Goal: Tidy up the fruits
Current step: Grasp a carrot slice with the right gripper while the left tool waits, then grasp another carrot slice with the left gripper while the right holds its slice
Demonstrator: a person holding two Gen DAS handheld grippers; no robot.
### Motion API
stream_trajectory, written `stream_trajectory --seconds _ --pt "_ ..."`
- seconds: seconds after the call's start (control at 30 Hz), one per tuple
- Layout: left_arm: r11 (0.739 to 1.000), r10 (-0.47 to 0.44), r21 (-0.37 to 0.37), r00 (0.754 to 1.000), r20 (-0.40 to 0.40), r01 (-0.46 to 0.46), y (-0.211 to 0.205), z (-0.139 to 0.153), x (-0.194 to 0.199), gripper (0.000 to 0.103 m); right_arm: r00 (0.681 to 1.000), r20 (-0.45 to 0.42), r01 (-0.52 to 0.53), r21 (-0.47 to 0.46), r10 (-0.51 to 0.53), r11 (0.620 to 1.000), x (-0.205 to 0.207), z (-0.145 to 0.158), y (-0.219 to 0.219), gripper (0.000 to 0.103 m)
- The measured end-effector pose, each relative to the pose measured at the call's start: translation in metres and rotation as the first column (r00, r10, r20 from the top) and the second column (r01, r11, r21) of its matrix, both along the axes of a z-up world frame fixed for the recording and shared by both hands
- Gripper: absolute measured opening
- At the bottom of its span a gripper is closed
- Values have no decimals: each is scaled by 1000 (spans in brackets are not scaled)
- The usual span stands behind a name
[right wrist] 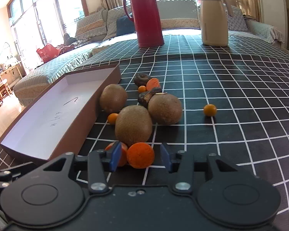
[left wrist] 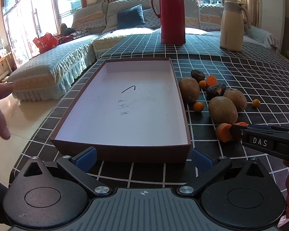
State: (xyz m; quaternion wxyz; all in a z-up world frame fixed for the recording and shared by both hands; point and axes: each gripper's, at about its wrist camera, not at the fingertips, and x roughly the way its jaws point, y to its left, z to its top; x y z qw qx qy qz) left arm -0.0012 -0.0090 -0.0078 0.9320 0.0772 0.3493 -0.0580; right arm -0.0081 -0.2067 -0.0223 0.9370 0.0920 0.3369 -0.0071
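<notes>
Right gripper (right wrist: 139, 158) found part-closed around carrot piece (right wrist: 140, 155), pads apparently not yet pressing; second piece touching left pad. Left gripper (left wrist: 143, 156) wide, empty, at box (left wrist: 123, 154). Risk judged: round piece squirting out, nudging kiwi (right wrist: 133, 125).

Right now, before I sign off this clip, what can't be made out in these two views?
- Right gripper: whether its pads touch the carrot piece between them; the right pad shows a gap, the left contact is unclear.
- Second carrot piece: mostly hidden behind the left finger, right wrist view.
- Handwriting in the box: too small to read.
- Left wrist view: the right gripper's body covers the carrot contact.
</notes>
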Motion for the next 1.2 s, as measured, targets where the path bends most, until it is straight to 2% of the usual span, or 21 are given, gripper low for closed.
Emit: stream_trajectory --seconds 0.17,0.23,0.3,0.47,0.6,0.7,0.73,0.87,1.07,1.1,1.13,1.17,1.2 --pt "1000 5 -8 1000 -22 -5 1 -2 2 103 999 -13 39 -17 -39 999 5 -4 -3 35" --pt "1000 0 3 1000 -12 0 -1 -2 0 103 998 -27 56 -12 -56 998 8 -8 -7 35" --pt "1000 -12 13 1000 7 12 -4 -1 -4 103 998 -28 56 8 -56 998 7 -9 -10 30" --pt "998 -50 40 998 30 49 -17 3 -11 103 996 -9 85 10 -85 996 -2 -5 -19 29" --pt "990 -136 -33 991 17 137 -30 8 -12 103 994 -17 110 -2 -110 994 -5 -4 -27 29" --pt "966 -223 -122 974 48 227 -40 10 -17 103 986 -27 165 -30 -166 986 -11 -4 -38 29" --pt "960 -249 -119 967 53 254 -48 10 -17 103 984 -23 176 -30 -176 984 -12 -3 -41 29" --pt "954 -298 -29 953 62 300 -75 4 -15 103 979 -1 205 -42 -206 978 -17 1 -51 29" --pt "940 -334 -60 942 46 336 -89 1 -9 102 966 -9 257 -19 -258 966 -21 1 -68 30" --pt "937 -341 -58 939 47 343 -92 0 -7 97 965 -10 261 -13 -261 965 -21 1 -70 30" --pt "933 -352 -59 935 47 355 -94 -1 -5 75 964 -10 264 -10 -264 964 -22 1 -71 30" --pt "931 -359 -62 933 26 360 -97 -3 -2 61 964 -9 267 -10 -267 964 -23 2 -71 29" --pt "929 -363 -74 932 3 362 -99 -7 3 60 963 -7 268 -9 -268 963 -23 2 -72 29"
